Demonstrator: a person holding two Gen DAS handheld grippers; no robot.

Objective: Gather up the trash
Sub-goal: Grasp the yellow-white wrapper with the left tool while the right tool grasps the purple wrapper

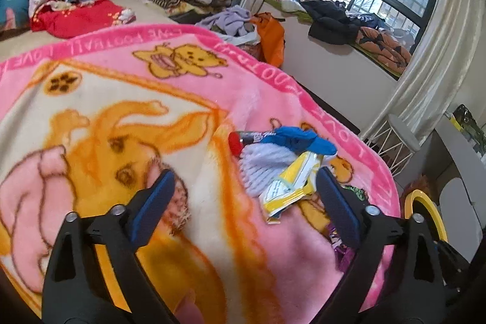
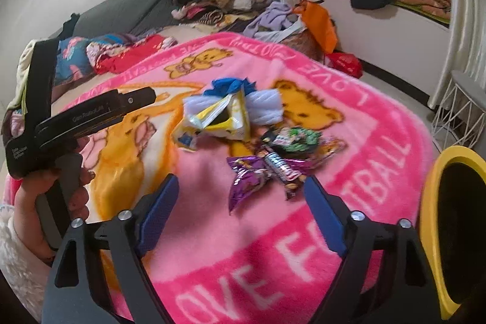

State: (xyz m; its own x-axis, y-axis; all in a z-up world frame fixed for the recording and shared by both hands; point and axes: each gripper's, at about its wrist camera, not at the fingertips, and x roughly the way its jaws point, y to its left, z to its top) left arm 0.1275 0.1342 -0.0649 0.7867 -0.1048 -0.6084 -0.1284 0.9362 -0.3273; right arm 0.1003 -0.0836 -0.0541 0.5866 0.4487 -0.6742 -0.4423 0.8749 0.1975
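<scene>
Both the left gripper (image 1: pixel 244 193) and right gripper (image 2: pixel 241 198) stand wide open and empty over wrappers (image 2: pixel 267 166) at mid-frame on the blanket (image 2: pixel 212 248), bin (image 2: pixel 431 202) at right.

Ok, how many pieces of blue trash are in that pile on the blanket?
1 for certain: a crumpled blue wrapper at the far end of the pile, behind the yellow packet and the white ribbed piece. More may be hidden underneath.
</scene>
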